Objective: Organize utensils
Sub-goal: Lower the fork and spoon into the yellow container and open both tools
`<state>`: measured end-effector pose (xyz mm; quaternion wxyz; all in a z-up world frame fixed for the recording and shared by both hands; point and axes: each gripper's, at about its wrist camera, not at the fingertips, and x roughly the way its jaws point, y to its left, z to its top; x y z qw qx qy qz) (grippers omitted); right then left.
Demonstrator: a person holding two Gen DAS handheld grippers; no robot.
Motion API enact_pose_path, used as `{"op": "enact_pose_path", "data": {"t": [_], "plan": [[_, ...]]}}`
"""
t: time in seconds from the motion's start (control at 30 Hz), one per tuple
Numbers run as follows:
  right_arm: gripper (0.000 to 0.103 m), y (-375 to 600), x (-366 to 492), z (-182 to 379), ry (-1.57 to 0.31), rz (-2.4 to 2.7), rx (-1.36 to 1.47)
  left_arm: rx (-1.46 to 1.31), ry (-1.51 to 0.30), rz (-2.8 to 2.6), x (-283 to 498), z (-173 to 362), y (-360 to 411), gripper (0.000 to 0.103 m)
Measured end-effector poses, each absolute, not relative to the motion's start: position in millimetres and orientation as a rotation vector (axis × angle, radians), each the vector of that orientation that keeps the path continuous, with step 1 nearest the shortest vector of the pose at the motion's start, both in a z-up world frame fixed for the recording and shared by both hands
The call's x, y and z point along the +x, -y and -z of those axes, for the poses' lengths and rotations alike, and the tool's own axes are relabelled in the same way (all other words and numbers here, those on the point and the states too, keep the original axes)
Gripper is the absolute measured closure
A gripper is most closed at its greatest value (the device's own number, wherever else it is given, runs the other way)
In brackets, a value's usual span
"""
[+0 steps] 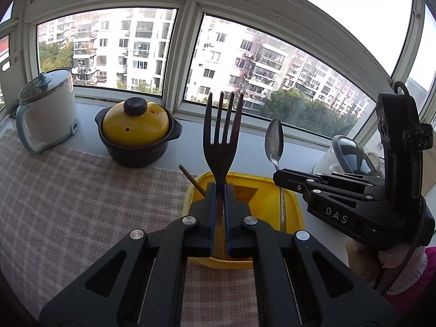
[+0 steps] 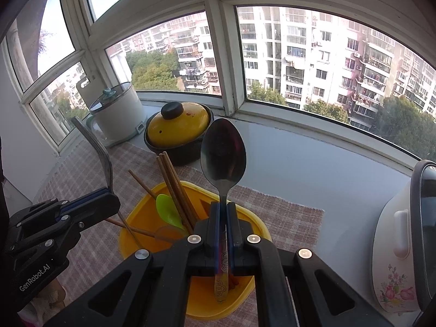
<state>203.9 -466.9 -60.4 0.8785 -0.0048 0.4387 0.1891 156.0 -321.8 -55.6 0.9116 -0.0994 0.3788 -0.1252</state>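
Left wrist view showed the left gripper (image 1: 220, 188) clamped on a fork (image 1: 222, 136) and the right gripper (image 1: 279, 175) clamped on a spoon (image 1: 274, 140), both upright over the yellow bin (image 1: 291, 207), probably for sorting.

One fork (image 1: 222, 136), one metal spoon (image 2: 223, 158), one green spoon (image 2: 167, 211), one yellow container (image 2: 256, 223), one yellow-lidded pot (image 2: 178, 128), several chopsticks (image 2: 174, 188).

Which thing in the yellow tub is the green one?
Start at the yellow-lidded pot under the window. In front of it, on the checked cloth, sits a yellow tub. Inside, beside the brown chopsticks, lies a plastic spoon, the only lime-green thing there.
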Motion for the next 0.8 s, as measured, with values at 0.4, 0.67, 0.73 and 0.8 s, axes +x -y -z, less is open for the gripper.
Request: {"op": "enact_pose_path", "data": {"t": [0.4,0.67,0.73,0.8], "plan": [[0.101,470,195,63,-0.872,-0.391,-0.072,-0.180,-0.797,0.234,154,62,326,0.100],[0.101,471,192,66,-0.815,-0.410,-0.106,-0.168,-0.808,0.203,154,69,327,0.100],[0.101,470,193,68,-0.810,-0.426,-0.104,-0.159,-0.813,0.199,153,70,329,0.100],[0.101,470,193,69,-0.806,-0.439,-0.103,-0.151,-0.818,0.191,153,71,332,0.100]]}}
